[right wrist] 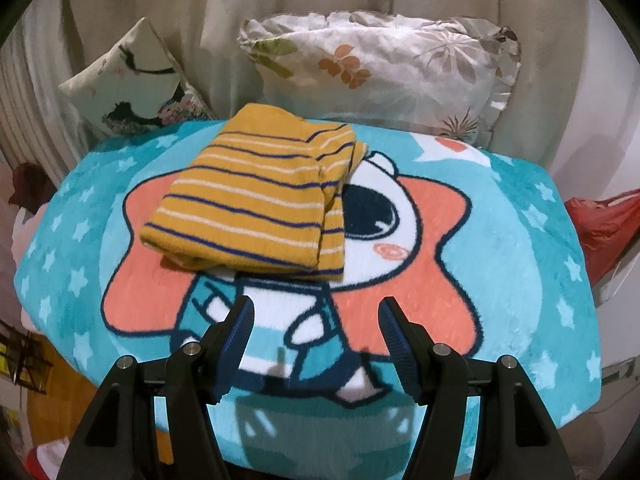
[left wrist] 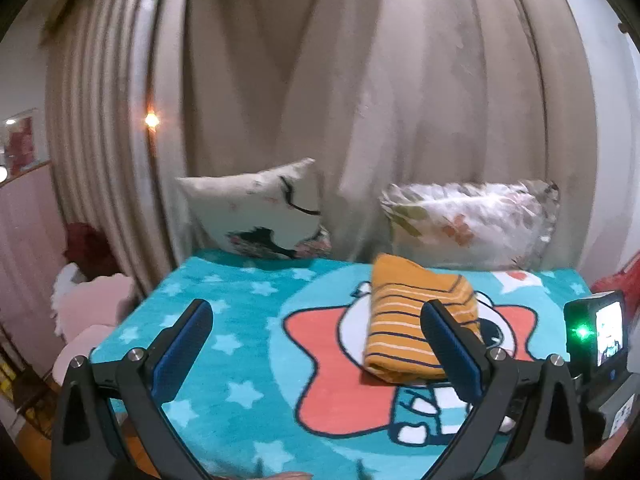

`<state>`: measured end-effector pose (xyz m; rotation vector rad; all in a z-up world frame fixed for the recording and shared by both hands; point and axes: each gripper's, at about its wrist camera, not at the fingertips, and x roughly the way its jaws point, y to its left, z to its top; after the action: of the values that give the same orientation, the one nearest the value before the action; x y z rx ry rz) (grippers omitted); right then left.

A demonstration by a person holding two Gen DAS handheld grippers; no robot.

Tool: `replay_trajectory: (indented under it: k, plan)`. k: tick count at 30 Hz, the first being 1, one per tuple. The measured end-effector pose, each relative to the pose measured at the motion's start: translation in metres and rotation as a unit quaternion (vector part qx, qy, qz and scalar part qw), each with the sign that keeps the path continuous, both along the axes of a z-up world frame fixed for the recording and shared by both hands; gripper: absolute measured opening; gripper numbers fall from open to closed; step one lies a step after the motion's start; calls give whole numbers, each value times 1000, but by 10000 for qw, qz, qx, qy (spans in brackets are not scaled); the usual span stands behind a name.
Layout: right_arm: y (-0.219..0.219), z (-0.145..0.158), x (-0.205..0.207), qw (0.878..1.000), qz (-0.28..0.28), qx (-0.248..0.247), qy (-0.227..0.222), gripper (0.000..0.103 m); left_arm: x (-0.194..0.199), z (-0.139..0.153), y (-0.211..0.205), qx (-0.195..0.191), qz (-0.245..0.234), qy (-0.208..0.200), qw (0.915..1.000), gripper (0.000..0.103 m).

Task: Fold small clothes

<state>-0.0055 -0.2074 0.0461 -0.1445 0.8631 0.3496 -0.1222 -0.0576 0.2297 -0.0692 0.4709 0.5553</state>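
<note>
A mustard-yellow garment with dark blue and white stripes (right wrist: 256,196) lies folded into a compact bundle on a turquoise cartoon blanket (right wrist: 520,248), over the red star print. The same garment (left wrist: 416,320) shows in the left wrist view, right of centre. My left gripper (left wrist: 316,312) hovers above the blanket with its jaws spread wide and nothing between them; its right finger (left wrist: 452,340) overlaps the garment's near edge in the picture. My right gripper (right wrist: 316,316) stands open nearer than the garment, apart from it, empty.
Two pillows lean on the beige curtain at the back: a cream one (right wrist: 132,80) at left and a leaf-printed one (right wrist: 380,68) at right. The other gripper's camera unit (left wrist: 600,328) with a green light sits at the right edge. A red bag (right wrist: 604,224) lies beyond the blanket's right side.
</note>
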Motion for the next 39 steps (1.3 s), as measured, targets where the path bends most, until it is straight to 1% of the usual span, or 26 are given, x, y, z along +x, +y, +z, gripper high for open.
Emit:
replay_trajectory:
  k: [1, 4, 5, 6, 10, 12, 14, 17, 19, 23, 25, 26, 31, 39]
  plan:
    - [-1, 0, 1, 10000, -36, 33, 13, 69, 5, -1, 0, -72, -32, 96, 9999, 103]
    - [-2, -4, -1, 9999, -89, 97, 75, 70, 20, -16, 4, -673, -324, 454, 9962, 103]
    - [-2, -6, -1, 9999, -87, 74, 102, 70, 23, -25, 5, -934, -447, 580, 9929, 103]
    - [-1, -10, -3, 9999, -85, 50, 139, 70, 25, -34, 5, -1088, -505, 691, 9904, 103]
    - [0, -26, -5, 9995, -78, -102, 303, 70, 41, -82, 3, -1553, -636, 1459, 9750, 103]
    - [0, -34, -4, 9991, -88, -177, 387, 70, 45, -103, 6, -1739, -483, 1788, 9672, 103]
    - [1, -41, -3, 9985, -82, -284, 458, 70, 46, -116, 9, -1926, -377, 1954, 9609, 103]
    - [3, -47, -1, 9978, -64, -454, 489, 70, 46, -128, 12, -2050, -119, 2177, 9542, 103]
    - [6, -51, 1, 9970, -44, -592, 488, 70, 48, -135, 12, -2038, 18, 2336, 9507, 103]
    - [11, -48, 0, 9968, 7, -775, 219, 70, 52, -143, 14, -2079, 64, 2507, 9455, 103]
    - [12, -45, 2, 9970, 17, -762, 114, 71, 55, -145, 13, -2114, 17, 2568, 9431, 103]
    - [10, -45, 4, 9973, 9, -723, 125, 73, 57, -146, 12, -2119, -13, 2595, 9422, 103]
    - [7, -48, 12, 9975, -64, -667, 240, 73, 65, -148, 7, -2148, -156, 2623, 9406, 103]
    - [2, -46, 17, 9977, -101, -636, 192, 73, 76, -151, 2, -2127, -223, 2703, 9387, 103]
